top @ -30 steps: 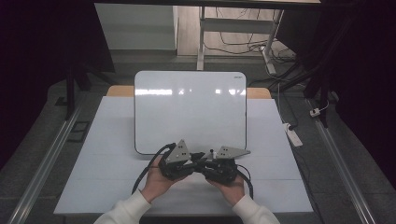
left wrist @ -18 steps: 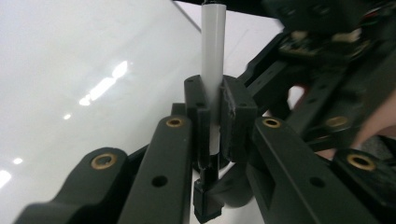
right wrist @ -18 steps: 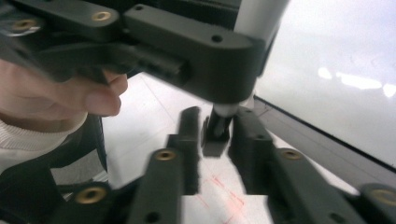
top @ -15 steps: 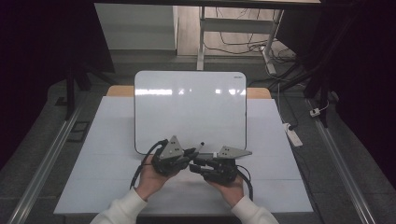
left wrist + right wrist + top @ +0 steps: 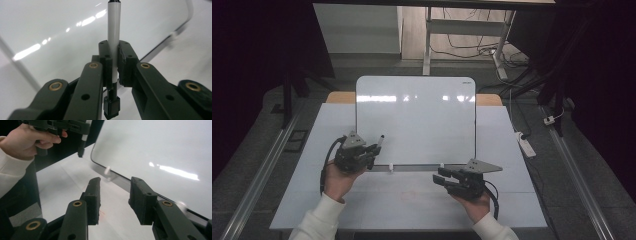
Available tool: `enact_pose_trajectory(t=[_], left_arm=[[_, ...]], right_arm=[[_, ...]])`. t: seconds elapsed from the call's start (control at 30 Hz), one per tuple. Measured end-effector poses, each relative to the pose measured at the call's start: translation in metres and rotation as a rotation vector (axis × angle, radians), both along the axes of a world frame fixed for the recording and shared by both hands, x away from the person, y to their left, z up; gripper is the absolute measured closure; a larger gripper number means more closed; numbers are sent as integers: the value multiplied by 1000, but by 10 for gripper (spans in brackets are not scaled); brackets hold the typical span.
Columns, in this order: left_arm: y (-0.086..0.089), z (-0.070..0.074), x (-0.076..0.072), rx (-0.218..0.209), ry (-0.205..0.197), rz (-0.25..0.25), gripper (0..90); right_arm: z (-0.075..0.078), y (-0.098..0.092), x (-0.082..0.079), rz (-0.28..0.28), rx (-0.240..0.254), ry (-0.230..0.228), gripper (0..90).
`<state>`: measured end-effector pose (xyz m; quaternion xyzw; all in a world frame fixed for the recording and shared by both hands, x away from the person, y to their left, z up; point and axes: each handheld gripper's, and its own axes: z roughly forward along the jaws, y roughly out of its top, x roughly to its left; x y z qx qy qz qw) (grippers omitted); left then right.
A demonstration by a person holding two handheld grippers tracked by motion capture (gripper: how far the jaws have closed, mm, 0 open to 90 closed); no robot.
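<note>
A second ago your two grippers sat together near the middle of the table's near edge, as if the marker were passing between them; now they have parted — your left gripper (image 5: 371, 148) has swung out to the left, beside the near left corner of the whiteboard (image 5: 416, 120), and it carries the marker (image 5: 380, 141) with it. To my eye the handover is done and the left hand owns the pen, so the next business is probably bringing its far end toward the board. In the left gripper view the jaws are pinched on the marker (image 5: 113, 45) about its middle: a slim, round, smooth white barrel running straight up between the black pads, with a dark, squarish, ribbed end hanging below them and a dark band at the top. Whether a cap is on the far end I cannot tell. The whiteboard (image 5: 62, 32) behind it is glossy and blank, throwing back streaks of ceiling light, with rounded corners and a thin pale frame; it stands tilted on small white clips on the matt, pale table (image 5: 512, 150). On the right, your right gripper (image 5: 443, 180) rests low near the board's near right corner — its blocky, matt black jaws spread wide and empty in the right gripper view (image 5: 115, 196), brass pins showing at the joints.
</note>
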<state>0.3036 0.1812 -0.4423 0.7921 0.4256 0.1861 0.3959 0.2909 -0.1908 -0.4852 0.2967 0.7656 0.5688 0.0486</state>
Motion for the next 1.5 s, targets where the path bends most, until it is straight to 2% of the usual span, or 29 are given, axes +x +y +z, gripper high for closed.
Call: enact_pose_trajectory(t=[0.1, 0.17, 0.27, 0.3, 0.33, 0.37, 0.53, 0.73, 0.8, 1.07, 1.5], left_arm=[[7, 1, 8, 36, 38, 35, 814], [9, 2, 14, 56, 50, 49, 813], [9, 3, 24, 101, 98, 54, 813], [9, 3, 28, 123, 106, 58, 813], [9, 3, 28, 123, 106, 58, 813], [9, 2, 35, 146, 121, 70, 813], [4, -4, 47, 183, 119, 99, 812], [0, -7, 51, 183, 102, 103, 813], [-1, -8, 52, 175, 103, 99, 812], [-5, -14, 58, 194, 113, 99, 811], [-7, -15, 58, 202, 103, 81, 797]], right_arm=[[0, -11, -1, -29, -1, -3, 605], [0, -17, -2, -41, 5, 0, 605], [1, -22, -4, -54, 2, -6, 607], [0, -24, -5, -58, 0, -7, 607], [0, -24, -5, -58, -2, -9, 607], [0, -25, -6, -58, -4, -8, 607], [-1, -26, -7, -58, -6, -7, 607], [-1, -27, -8, -55, -9, -9, 607], [-1, -28, -8, -58, -9, -6, 608], [-3, -29, -8, -57, -12, -2, 606], [-3, -29, -9, -51, -9, 0, 605]])
